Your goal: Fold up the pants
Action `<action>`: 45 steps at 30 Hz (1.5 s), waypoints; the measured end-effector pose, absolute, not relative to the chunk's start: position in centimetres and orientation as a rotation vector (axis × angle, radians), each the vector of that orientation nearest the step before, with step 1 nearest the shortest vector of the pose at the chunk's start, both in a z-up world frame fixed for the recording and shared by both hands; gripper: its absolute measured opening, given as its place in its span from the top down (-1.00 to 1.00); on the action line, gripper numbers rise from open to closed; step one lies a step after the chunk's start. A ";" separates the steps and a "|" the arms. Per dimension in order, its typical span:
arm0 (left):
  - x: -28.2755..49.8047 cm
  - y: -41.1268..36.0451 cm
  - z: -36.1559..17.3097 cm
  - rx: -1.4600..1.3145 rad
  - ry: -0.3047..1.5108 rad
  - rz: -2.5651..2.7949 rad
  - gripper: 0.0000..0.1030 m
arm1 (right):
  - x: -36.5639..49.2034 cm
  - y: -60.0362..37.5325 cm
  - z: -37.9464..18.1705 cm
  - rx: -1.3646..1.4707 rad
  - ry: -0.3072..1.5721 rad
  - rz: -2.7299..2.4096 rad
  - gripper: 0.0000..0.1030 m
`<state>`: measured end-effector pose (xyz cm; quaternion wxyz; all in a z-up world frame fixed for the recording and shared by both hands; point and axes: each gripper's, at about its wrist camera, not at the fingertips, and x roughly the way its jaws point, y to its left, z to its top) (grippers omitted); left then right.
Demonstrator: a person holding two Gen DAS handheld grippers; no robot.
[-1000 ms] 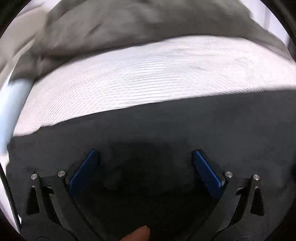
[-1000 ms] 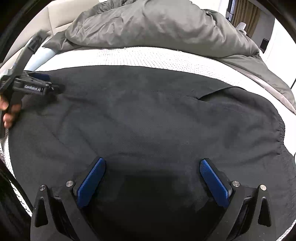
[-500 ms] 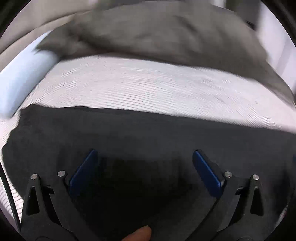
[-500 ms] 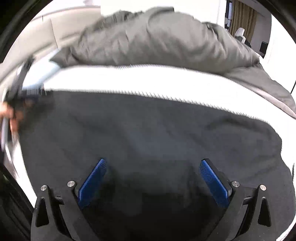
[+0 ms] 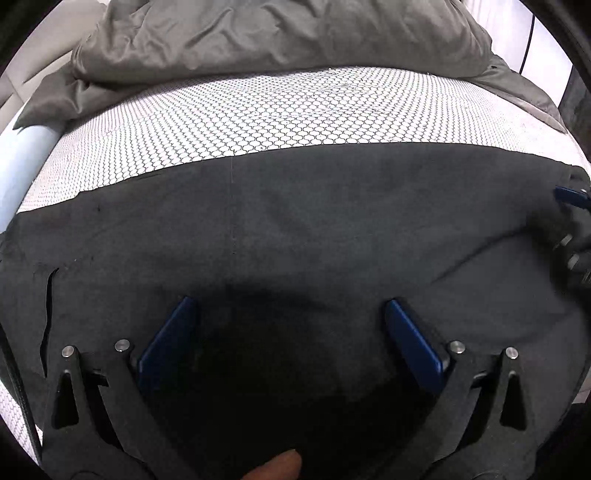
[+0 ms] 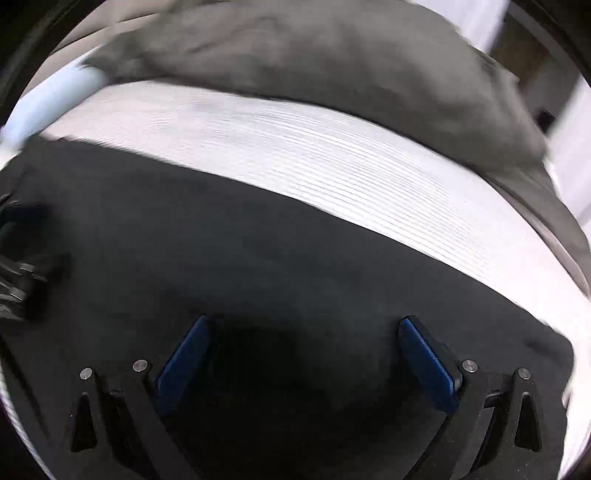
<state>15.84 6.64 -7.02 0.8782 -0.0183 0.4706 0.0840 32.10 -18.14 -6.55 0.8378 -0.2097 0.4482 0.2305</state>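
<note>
1. Black, soft-napped cloth: the pants lie spread flat on the white honeycomb-patterned mattress, filling the near half of both wrist views, their far edge running straight across from side to side.
2. The long axis of the pants runs left to right, across both grippers rather than away from them; a fold along that length would, I judge, mean carrying one end over toward the other.
3. The left gripper hovers low over the cloth with its blue pads spread wide and nothing between them. A short slit or seam opening shows in the fabric off to its left.
4. The right gripper is likewise wide open and empty, directly above the dark fabric; its view is smeared with motion blur, so detail is poor there.
5. Each gripper sits over its own end of the garment, so neither looks clearly nearer the middle.
6. Beyond the bare mattress strip, a rumpled grey duvet is heaped along the far side.
</note>
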 end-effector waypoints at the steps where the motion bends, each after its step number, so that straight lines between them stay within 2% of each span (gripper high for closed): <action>1: 15.9 6.6 -7.0 -0.038 0.981 0.174 -1.00 | 32.9 -20.4 -6.4 -0.413 0.950 0.440 -0.99; 6: 17.9 10.1 -7.8 -0.026 0.991 0.182 -1.00 | 36.0 -32.5 -5.8 -0.277 0.936 0.106 -0.99; 8: 18.1 9.8 -7.5 -0.020 1.002 0.207 -1.00 | 36.4 -33.9 -6.1 -0.198 0.948 0.085 -0.99; 12: 19.0 8.6 -6.3 -0.040 0.994 0.214 -0.99 | 35.2 -32.0 -5.1 -0.267 0.897 0.079 -0.99; 17: 21.3 2.7 -4.9 -0.032 0.965 0.080 -0.99 | 31.4 -28.1 -3.2 -0.315 0.818 0.226 -0.99; 21: 25.4 -3.6 -6.2 0.118 1.032 0.015 -0.99 | 29.3 -25.9 -4.9 -0.390 0.862 0.347 -0.99; 24: 27.7 -5.1 -6.7 0.105 1.050 -0.015 -1.00 | 29.7 -24.9 -7.2 -0.457 0.931 0.352 -0.99; 29: 29.5 -0.6 -6.5 -0.007 1.053 0.054 -1.00 | 30.4 -26.1 -7.1 -0.394 0.966 0.387 -0.99; 35: 27.0 12.9 -6.1 -0.057 1.009 0.455 -1.00 | 30.1 -26.4 -7.2 -0.401 0.973 0.382 -0.99; 38: 24.2 18.9 -6.1 -0.268 0.983 0.491 -1.00 | 29.8 -26.0 -6.9 -0.414 0.967 0.374 -0.99; 42: 21.5 17.7 -3.9 -0.204 0.943 0.548 -0.97 | 27.8 -24.1 -4.4 -0.380 0.897 0.414 -0.99; 45: 19.8 13.0 -2.5 -0.185 0.889 0.348 -0.98 | 26.9 -21.2 -3.3 -0.322 0.865 0.519 -0.99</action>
